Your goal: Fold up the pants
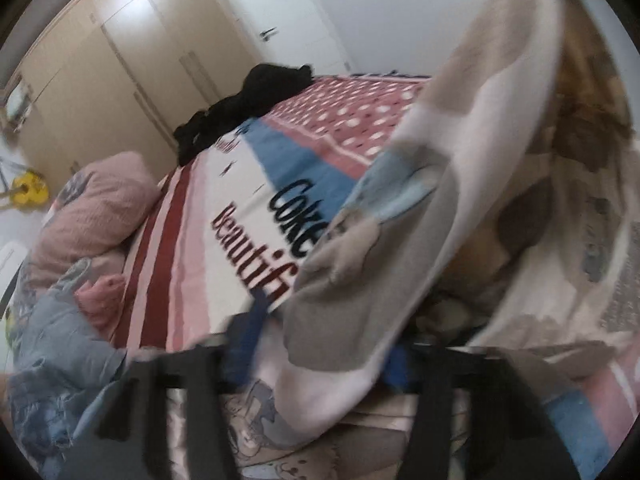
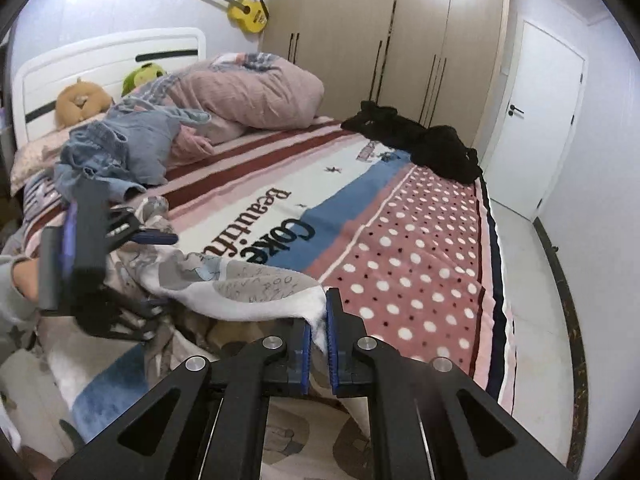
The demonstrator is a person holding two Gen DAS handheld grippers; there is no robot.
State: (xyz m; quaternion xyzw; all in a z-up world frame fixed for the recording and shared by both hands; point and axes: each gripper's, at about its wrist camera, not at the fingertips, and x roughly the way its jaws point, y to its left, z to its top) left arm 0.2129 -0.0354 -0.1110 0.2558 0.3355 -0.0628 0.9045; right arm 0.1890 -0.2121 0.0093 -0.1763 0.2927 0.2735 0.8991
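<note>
The pants [image 2: 240,292] are soft white cloth printed with grey and pale blue cartoon figures, lying bunched at the near edge of the bed. My right gripper [image 2: 319,312] is shut on a white edge of them, pinched between its blue pads. To the left, held by a person's hand [image 2: 20,280], my left gripper [image 2: 160,270] has one finger above and one below a thick fold of the same pants. In the blurred left wrist view the pants [image 1: 440,200] rise in a big arc and fill the gap in my left gripper [image 1: 320,344].
A striped and dotted blanket [image 2: 400,260] covers the bed. On it lie a black garment [image 2: 420,144] at the far edge, crumpled denim [image 2: 132,148] and a pink quilt [image 2: 248,88] near the headboard. Wardrobes [image 2: 420,40] and a white door [image 2: 536,120] stand beyond.
</note>
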